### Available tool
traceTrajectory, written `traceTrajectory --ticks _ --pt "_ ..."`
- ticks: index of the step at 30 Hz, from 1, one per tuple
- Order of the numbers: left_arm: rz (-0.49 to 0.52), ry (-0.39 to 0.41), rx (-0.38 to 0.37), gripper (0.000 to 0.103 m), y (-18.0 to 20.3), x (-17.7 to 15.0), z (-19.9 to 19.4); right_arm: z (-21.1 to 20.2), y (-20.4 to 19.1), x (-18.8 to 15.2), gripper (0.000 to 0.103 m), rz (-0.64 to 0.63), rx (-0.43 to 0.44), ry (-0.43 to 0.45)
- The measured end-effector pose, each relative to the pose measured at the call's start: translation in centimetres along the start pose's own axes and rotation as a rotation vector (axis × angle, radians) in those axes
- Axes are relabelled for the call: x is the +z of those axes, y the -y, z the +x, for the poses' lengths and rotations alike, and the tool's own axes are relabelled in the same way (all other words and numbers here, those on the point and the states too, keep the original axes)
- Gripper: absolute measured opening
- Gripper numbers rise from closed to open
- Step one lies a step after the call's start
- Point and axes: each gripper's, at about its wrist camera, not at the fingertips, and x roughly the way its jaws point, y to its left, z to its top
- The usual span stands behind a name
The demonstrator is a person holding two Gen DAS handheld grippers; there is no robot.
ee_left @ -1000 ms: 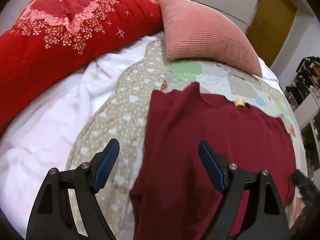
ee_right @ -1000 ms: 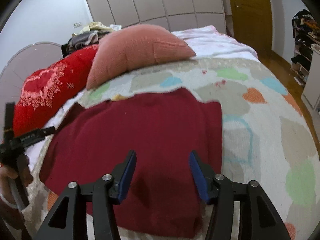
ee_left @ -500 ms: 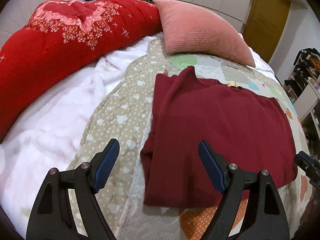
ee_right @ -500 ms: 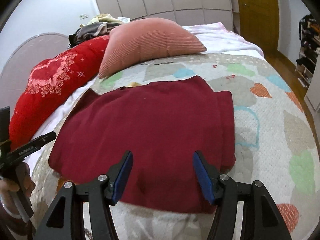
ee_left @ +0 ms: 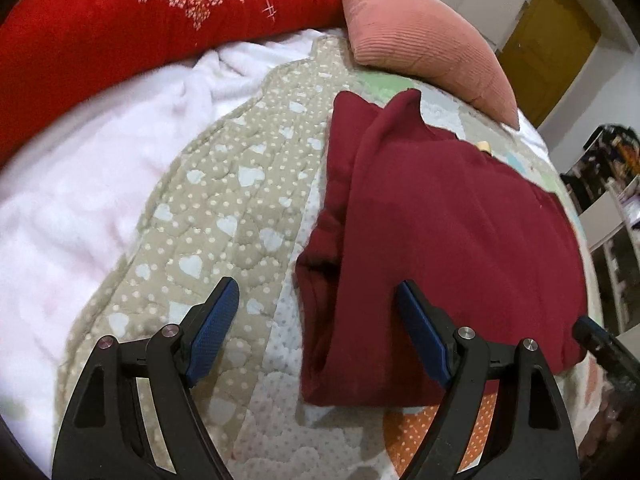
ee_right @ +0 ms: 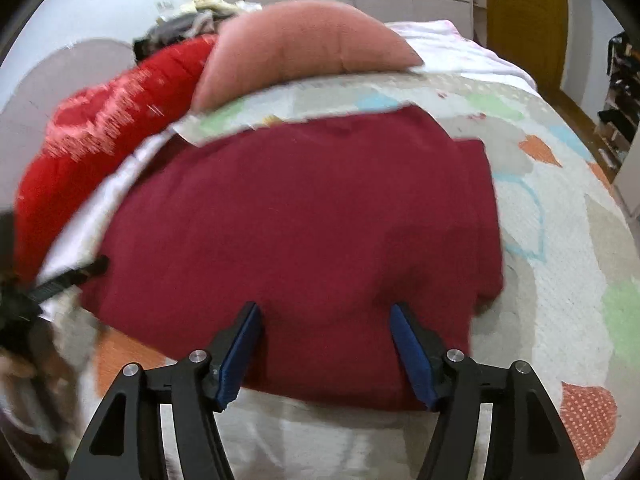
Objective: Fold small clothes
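A dark red knit sweater (ee_left: 448, 236) lies flat on the patterned quilt (ee_left: 224, 208), its left sleeve folded in along the side. My left gripper (ee_left: 316, 320) hangs open above the sweater's near left corner, with nothing touching its blue pads. From the right wrist view the same sweater (ee_right: 304, 216) spreads wide. My right gripper (ee_right: 324, 344) hovers over its near hem; the jaws are opening, the cloth lies below them and is not pinched. The left gripper shows blurred at the left edge (ee_right: 64, 284).
A pink ribbed cushion (ee_left: 424, 36) and a red floral bolster (ee_left: 120, 24) lie at the head of the bed. A white fleece blanket (ee_left: 80, 184) lies left of the quilt. A yellow door (ee_right: 524, 20) and shelves (ee_right: 620, 92) stand to the right.
Both grippers have drawn back toward the sweater's near edge and sunk lower, so more quilt shows in front. The right jaws stand a little wider. The sweater lies still.
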Motion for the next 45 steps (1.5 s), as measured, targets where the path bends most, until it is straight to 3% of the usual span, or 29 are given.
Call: traceTrajectory --ticks 3,7,9,11,14,18,28,34,40,42,45 --pt "-0.001 0.016 -0.024 0.082 -0.1 0.0 0.0 -0.7 -1.7 1.7 0.065 0.022 0.094 0.036" --pt "0.012 0.055 -0.054 0.084 -0.4 -0.4 0.4 0.8 -5.6 4.1 0.064 -0.021 0.148 0.034" --pt "0.016 0.076 -0.071 0.085 -0.6 -0.5 0.5 1.9 -8.1 5.3 0.043 -0.091 0.139 0.041" --pt "0.009 0.089 -0.087 0.086 -0.9 -0.6 0.6 3.4 -10.8 6.7 0.038 -0.147 0.111 0.041" --pt "0.017 0.104 -0.084 0.087 -0.8 -0.7 0.8 5.7 -13.4 9.0 0.038 -0.153 0.151 0.034" --pt "0.026 0.102 -0.101 0.09 -0.8 -0.6 1.0 9.2 -16.9 11.6 0.038 -0.201 0.14 0.019" --pt "0.022 0.108 -0.126 0.092 -1.1 -0.5 1.2 17.1 -19.9 13.8 0.038 -0.246 0.084 -0.081" --pt "0.018 0.11 -0.135 0.092 -1.1 -0.4 1.1 17.2 -20.1 14.2 0.039 -0.267 0.086 -0.102" --pt "0.015 0.111 -0.144 0.093 -1.2 -0.4 1.2 14.3 -18.4 13.7 0.052 -0.174 0.154 -0.119" --pt "0.014 0.111 -0.146 0.093 -1.3 -0.5 1.1 14.0 -18.5 13.6 0.069 -0.146 0.184 -0.141" --pt "0.013 0.111 -0.147 0.093 -1.3 -0.5 1.1 14.1 -19.6 13.5 0.071 -0.154 0.196 -0.175"
